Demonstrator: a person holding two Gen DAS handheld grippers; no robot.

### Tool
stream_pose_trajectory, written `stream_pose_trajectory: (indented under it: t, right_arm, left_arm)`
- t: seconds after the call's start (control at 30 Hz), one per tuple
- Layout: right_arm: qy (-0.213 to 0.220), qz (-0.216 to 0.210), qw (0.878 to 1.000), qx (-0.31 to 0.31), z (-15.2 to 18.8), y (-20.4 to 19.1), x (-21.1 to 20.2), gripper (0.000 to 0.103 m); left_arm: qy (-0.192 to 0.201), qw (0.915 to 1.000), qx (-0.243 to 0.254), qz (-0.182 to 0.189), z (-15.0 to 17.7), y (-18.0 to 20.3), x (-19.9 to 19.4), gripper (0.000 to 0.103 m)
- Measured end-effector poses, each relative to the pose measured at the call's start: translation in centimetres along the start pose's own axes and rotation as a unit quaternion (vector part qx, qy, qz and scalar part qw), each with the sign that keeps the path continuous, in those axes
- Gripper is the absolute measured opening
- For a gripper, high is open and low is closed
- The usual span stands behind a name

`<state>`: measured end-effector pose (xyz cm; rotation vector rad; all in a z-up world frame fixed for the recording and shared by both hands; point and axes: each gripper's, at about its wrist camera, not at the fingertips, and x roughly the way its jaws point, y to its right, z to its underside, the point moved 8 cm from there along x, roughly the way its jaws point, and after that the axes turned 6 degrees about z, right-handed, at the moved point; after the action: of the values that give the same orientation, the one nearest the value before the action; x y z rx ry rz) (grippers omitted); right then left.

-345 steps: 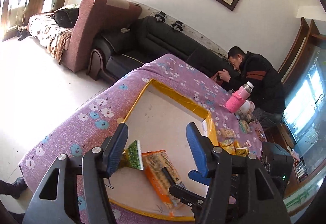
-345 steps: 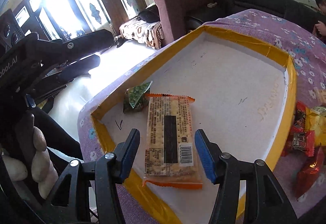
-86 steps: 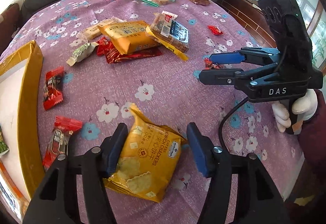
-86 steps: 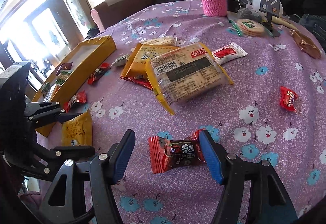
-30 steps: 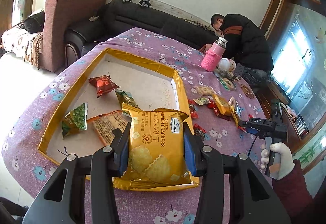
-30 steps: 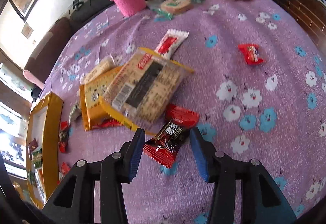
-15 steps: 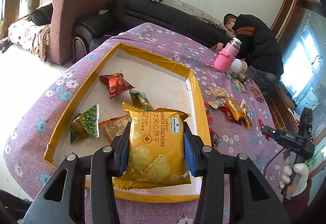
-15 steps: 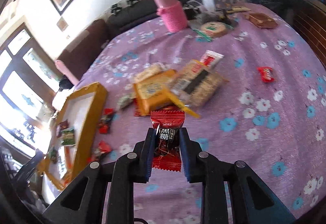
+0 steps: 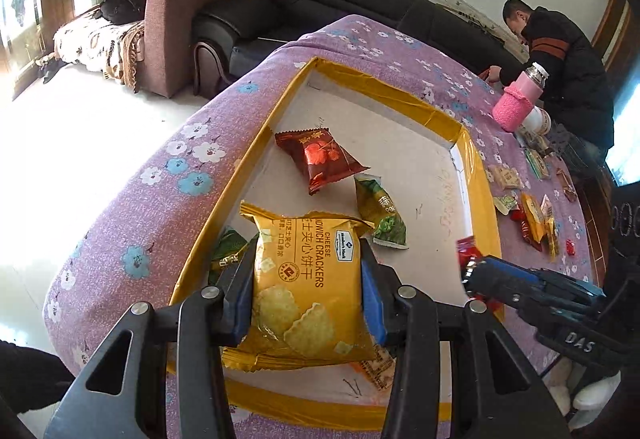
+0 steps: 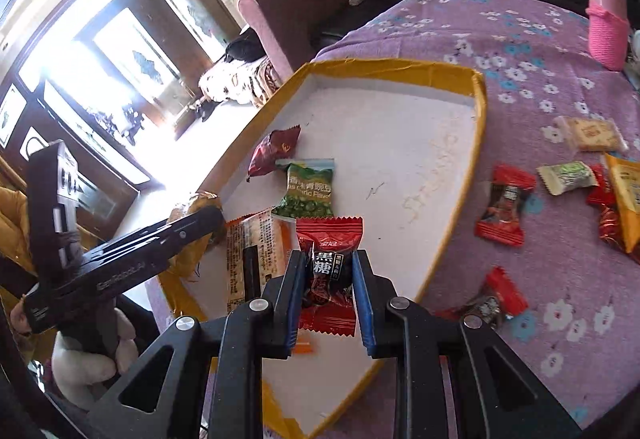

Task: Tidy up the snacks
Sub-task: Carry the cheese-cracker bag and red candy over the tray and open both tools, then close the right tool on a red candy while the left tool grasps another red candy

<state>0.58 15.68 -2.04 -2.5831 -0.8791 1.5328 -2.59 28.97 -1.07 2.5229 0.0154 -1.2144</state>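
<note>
purple floral tablecloth (image 9: 152,199) under a yellow-rimmed tray (image 9: 256,159). nearest, left gripper (image 9: 307,281) pinches the cheese cracker pack (image 9: 308,279) over the tray; right gripper (image 10: 328,279) pinches a brown sugar candy (image 10: 328,271). both light, crinkly; crackers likely fragile, so grip the sides gently. farther right, loose snacks (image 10: 504,205).

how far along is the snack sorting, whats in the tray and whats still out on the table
Partly done. The yellow-rimmed white tray already holds a dark red packet, a green pea packet and an orange-edged cracker pack. In hand over the tray: the left gripper holds a yellow cheese cracker bag, and the right gripper a red brown-sugar candy. Several snacks remain on the purple floral tablecloth, including a red candy.
</note>
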Motion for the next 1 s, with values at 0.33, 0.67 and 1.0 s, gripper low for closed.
stream_pose_trajectory:
  t: [0.33,0.67,1.0]
  right_arm:
    - [0.011,-0.005,1.0,-0.012,0.0,-1.0,0.6,0.032]
    - [0.049,0.067,0.997,0.006,1.8,9.7,-5.6,0.047]
    - [0.005,0.094,0.994,0.048,2.6,9.1,-0.2,0.04]
  left_arm:
    - [0.049,0.9981,-0.005,0.038,-1.2,0.5,-3.2,0.055]
    - [0.095,0.9895,0.0,0.108,-0.6,5.5,-6.0,0.067]
    - [0.093,0.9891,0.027,0.111,0.5,9.4,-7.1,0.067]
